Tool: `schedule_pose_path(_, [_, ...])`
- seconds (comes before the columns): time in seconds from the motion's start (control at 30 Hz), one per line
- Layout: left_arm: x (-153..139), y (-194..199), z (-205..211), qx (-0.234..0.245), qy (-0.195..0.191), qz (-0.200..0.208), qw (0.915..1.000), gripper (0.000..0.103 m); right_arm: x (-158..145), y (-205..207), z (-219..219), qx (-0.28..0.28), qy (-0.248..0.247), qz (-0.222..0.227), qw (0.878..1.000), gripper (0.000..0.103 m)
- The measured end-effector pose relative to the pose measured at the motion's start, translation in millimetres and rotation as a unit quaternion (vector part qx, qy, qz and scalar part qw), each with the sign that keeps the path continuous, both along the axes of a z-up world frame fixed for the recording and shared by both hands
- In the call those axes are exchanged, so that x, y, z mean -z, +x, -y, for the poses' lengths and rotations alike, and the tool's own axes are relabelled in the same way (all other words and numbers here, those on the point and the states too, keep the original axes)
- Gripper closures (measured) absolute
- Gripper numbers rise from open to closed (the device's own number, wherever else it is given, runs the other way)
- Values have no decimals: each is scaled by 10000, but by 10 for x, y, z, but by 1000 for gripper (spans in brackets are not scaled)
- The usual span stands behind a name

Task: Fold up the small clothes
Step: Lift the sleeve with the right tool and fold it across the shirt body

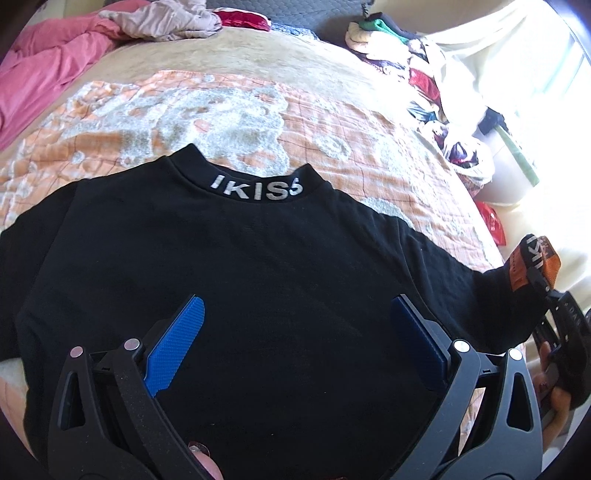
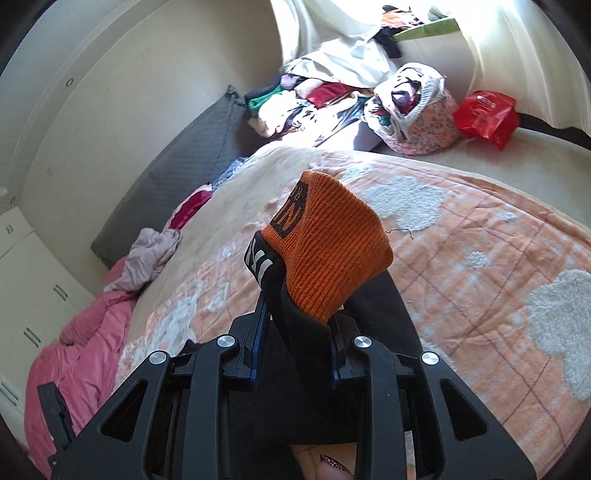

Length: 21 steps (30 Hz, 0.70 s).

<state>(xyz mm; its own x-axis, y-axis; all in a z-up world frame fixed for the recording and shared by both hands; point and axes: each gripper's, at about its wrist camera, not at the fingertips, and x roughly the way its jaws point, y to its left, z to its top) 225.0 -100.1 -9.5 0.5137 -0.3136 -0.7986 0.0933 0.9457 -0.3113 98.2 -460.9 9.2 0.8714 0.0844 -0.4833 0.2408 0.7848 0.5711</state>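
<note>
right gripper (image 2: 295,321) pinches sweater (image 1: 258,277) cuff (image 2: 325,254) near bed edge.

Both grippers are black plastic frames with silver round screws; the left gripper (image 1: 295,328) carries textured blue pads (image 1: 177,343), and painted glittery fingernails (image 2: 334,459) show beneath the right gripper (image 2: 297,343).

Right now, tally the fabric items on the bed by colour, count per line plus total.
Black: 1, sweater, its orange cuff gripped by the right tool
Pink: 1, quilt
Beige: 1, crumpled cloth
Total: 3
The mixed clothes pile is uncountable.
</note>
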Motion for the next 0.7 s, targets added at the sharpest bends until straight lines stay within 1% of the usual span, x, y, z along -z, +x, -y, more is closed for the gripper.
schedule_pose_path(0.1, [-10, -18, -92, -92, -30, 12, 10000, 8, -55, 67, -270, -375, -239, 12, 9990, 78])
schedule_pose_path(0.2, [-14, -42, -188, -135, -180, -24, 9997, 8, -69, 129, -548, -743, -417, 5, 9964, 78])
schedule_pose_path(0.3, [-42, -57, -242, -170, -195, 8, 9997, 8, -63, 168, -790, -1055, -611, -22, 9925, 78])
schedule_pose_path(0.4, [-46, -54, -288, -184, -286, -31, 9994, 8, -52, 205, -1013, -1285, -919, -88, 9874, 78])
schedule_pose_path(0.47, [-47, -65, -315, -209, -327, -18, 9992, 8, -7, 219, -1114, -1464, -957, -146, 9845, 78])
schedule_pose_path(0.5, [-42, -70, -324, -205, -350, -24, 9992, 8, 13, 234, -1165, -1558, -952, -182, 9830, 77])
schedule_pose_path(0.6, [15, -78, -353, -149, -583, -133, 9981, 8, 90, 274, -1294, -1770, -997, -285, 9787, 76])
schedule_pose_path(0.63, [48, -78, -364, -142, -716, -203, 9971, 8, 110, 279, -1334, -1830, -1005, -315, 9775, 76])
schedule_pose_path(0.7, [84, -77, -379, -137, -823, -237, 9962, 8, 141, 277, -1370, -1927, -933, -359, 9761, 76])
